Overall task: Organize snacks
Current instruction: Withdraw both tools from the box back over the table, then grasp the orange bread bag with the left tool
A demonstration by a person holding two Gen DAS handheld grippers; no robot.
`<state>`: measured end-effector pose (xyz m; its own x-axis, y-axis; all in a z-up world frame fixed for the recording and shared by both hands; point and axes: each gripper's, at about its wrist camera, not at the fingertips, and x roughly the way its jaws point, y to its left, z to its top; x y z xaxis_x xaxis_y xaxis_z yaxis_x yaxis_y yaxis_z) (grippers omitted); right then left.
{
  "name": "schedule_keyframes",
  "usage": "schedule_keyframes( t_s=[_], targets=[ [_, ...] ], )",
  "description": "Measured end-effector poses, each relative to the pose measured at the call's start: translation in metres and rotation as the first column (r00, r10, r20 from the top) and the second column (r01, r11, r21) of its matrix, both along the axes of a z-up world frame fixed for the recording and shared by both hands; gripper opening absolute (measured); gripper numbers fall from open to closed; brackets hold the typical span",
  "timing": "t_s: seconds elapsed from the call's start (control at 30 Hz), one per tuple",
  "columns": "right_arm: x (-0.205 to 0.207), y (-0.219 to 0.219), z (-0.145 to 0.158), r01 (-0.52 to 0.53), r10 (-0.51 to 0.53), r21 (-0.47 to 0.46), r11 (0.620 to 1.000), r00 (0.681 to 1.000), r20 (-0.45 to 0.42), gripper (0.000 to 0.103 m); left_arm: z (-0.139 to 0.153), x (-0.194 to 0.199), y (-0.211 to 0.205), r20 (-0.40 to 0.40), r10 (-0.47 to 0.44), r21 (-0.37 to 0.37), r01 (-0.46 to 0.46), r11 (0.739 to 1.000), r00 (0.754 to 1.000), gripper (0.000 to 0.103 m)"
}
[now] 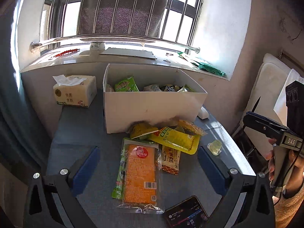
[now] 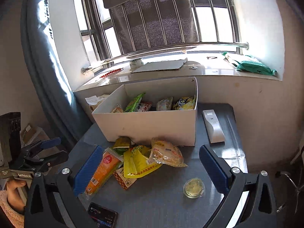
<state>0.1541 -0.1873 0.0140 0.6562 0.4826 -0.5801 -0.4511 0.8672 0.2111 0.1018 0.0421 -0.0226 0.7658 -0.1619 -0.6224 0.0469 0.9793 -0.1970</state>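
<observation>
Nearest the left wrist camera, the left gripper [image 1: 148, 163] is held with its jaws spread wide and nothing clasped; the long orange snack packet in clear plastic film [image 1: 139, 172] is framed between the two blue fingers, lying flat on the grey table top [image 1: 76, 133]. Its long axis is seen to run away from the claw, toward the box, so the fingers stand on either side of its narrow width. The right gripper [image 2: 151, 169] is likewise released and empty, and the same orange packet [image 2: 102, 172] is found just beside its left finger, slanted across its view; the left hand is therefore judged the better placed. Past the orange packet, a yellow foil pouch [image 1: 176, 138] and smaller wrapped snacks are heaped against the near wall of the white cardboard box [image 1: 152, 106], which already contains several packets. A small round jelly cup [image 2: 193, 188] is set apart, nearer the right claw.
</observation>
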Motion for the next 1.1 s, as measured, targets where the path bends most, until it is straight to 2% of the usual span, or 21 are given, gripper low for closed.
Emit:
schedule_keyframes(
  t_s=[0.2, 0.3, 0.37, 0.43, 0.53, 0.63, 0.73, 0.9, 0.97, 1.0, 1.03, 1.1],
  targets=[
    [-0.070, -0.028, -0.057, 0.057, -0.052, 0.041, 0.998, 0.993, -0.105, 0.103, -0.044, -0.049, -0.030, -0.085, -0.032, 0.033, 0.035, 0.999, 0.996, 0.103],
    [-0.094, -0.033, -0.078, 0.037, -0.035, 0.012, 0.999, 0.987, -0.157, 0.103, -0.051, -0.056, -0.038, -0.110, -0.046, 0.058, 0.052, 0.997, 0.993, 0.103],
    [-0.105, -0.034, -0.083, 0.025, -0.026, -0.006, 1.000, 0.987, -0.161, 0.103, -0.052, -0.053, -0.040, -0.121, -0.035, 0.089, 0.046, 0.995, 0.992, 0.103],
    [-0.109, -0.034, -0.079, 0.016, -0.014, 0.008, 1.000, 0.988, -0.153, 0.103, -0.051, -0.045, -0.038, -0.122, -0.026, 0.096, 0.038, 0.995, 0.992, 0.103],
    [-0.115, -0.032, -0.071, 0.007, -0.005, 0.022, 1.000, 0.994, -0.111, 0.103, -0.053, -0.026, -0.035, -0.149, -0.054, 0.061, 0.064, 0.996, 0.987, 0.103],
    [-0.116, -0.025, -0.065, -0.009, 0.012, 0.025, 1.000, 0.996, -0.089, 0.103, -0.057, -0.002, -0.033, -0.172, -0.052, 0.083, 0.067, 0.994, 0.984, 0.103],
    [-0.118, -0.020, -0.063, -0.026, 0.028, 0.020, 0.999, 0.996, -0.081, 0.103, -0.068, 0.028, -0.031, -0.227, -0.025, 0.127, 0.055, 0.990, 0.974, 0.103],
    [-0.122, -0.017, -0.066, -0.040, 0.040, 0.009, 0.999, 0.996, -0.083, 0.103, -0.086, 0.061, -0.021, -0.301, -0.019, 0.118, 0.057, 0.991, 0.953, 0.102],
    [-0.122, -0.018, -0.067, -0.044, 0.045, 0.012, 0.999, 0.995, -0.089, 0.103, -0.091, 0.066, -0.017, -0.325, -0.038, 0.090, 0.071, 0.993, 0.945, 0.093],
    [-0.122, -0.019, -0.068, -0.042, 0.043, 0.014, 0.999, 0.995, -0.093, 0.103, -0.093, 0.067, -0.016, -0.327, -0.036, 0.088, 0.068, 0.994, 0.944, 0.083],
    [-0.122, -0.020, -0.068, -0.037, 0.038, 0.017, 0.999, 0.995, -0.093, 0.103, -0.092, 0.066, -0.013, -0.321, -0.041, 0.076, 0.069, 0.995, 0.946, 0.080],
    [-0.121, -0.022, -0.067, -0.033, 0.035, 0.026, 0.999, 0.995, -0.097, 0.103, -0.088, 0.061, -0.005, -0.305, -0.043, 0.039, 0.057, 0.998, 0.951, 0.065]
  ],
)
